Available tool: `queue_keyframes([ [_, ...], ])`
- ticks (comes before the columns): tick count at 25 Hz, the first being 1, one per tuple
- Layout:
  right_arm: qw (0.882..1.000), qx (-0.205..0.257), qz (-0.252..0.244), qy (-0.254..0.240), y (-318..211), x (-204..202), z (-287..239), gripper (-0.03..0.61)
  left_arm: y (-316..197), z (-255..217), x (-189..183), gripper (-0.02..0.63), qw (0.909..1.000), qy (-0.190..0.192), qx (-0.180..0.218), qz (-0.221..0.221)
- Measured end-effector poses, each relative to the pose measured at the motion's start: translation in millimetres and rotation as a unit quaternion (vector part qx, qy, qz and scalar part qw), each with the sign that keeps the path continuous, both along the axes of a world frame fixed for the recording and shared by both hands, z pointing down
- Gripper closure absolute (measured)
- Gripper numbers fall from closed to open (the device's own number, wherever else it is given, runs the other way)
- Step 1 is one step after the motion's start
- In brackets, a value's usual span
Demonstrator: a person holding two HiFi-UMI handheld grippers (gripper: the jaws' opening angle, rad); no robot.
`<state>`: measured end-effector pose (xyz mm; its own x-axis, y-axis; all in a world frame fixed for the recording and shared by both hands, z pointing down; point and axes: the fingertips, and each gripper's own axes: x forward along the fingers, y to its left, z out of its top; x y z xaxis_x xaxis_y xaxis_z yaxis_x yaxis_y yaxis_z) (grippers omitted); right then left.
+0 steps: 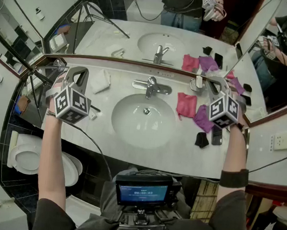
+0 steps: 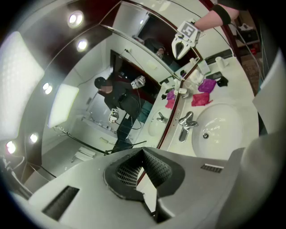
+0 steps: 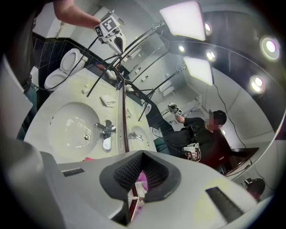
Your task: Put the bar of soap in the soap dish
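I hold both grippers up over a white sink counter [image 1: 105,143] in front of a mirror. My left gripper [image 1: 78,72] is above the counter's left end, shut and empty; its jaws [image 2: 142,154] meet at the tips. My right gripper [image 1: 216,82] hangs over the right end, also shut and empty [image 3: 142,154]. Just left of its tip, at the mirror's foot, stands a small white object [image 1: 197,83], seen past the jaws in the right gripper view [image 3: 136,190]; I cannot tell whether it is the soap or the dish. A white folded item [image 1: 101,80] lies near the left gripper.
The basin [image 1: 144,118] with its chrome faucet [image 1: 151,86] fills the counter's middle. Right of it lie a pink cloth [image 1: 186,104], a purple cloth [image 1: 203,117], a black phone [image 1: 216,135] and a small black item [image 1: 201,139]. A toilet [image 1: 28,159] stands below left.
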<state>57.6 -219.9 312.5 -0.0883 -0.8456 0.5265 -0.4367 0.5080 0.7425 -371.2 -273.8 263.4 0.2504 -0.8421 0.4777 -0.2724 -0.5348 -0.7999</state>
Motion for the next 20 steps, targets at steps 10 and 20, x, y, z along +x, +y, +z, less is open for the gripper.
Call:
queue_keyframes([
  [10, 0.993, -0.019, 0.050, -0.105, 29.6, 5.0, 39.0, 0.563, 17.1, 21.4, 10.4, 0.611, 0.9865, 0.158, -0.025, -0.036],
  [20, 0.966, -0.032, 0.108, -0.233, 56.2, -0.7, 72.8, 0.563, 35.2, 35.8, 33.3, 0.611, 0.9030, 0.412, -0.095, -0.077],
])
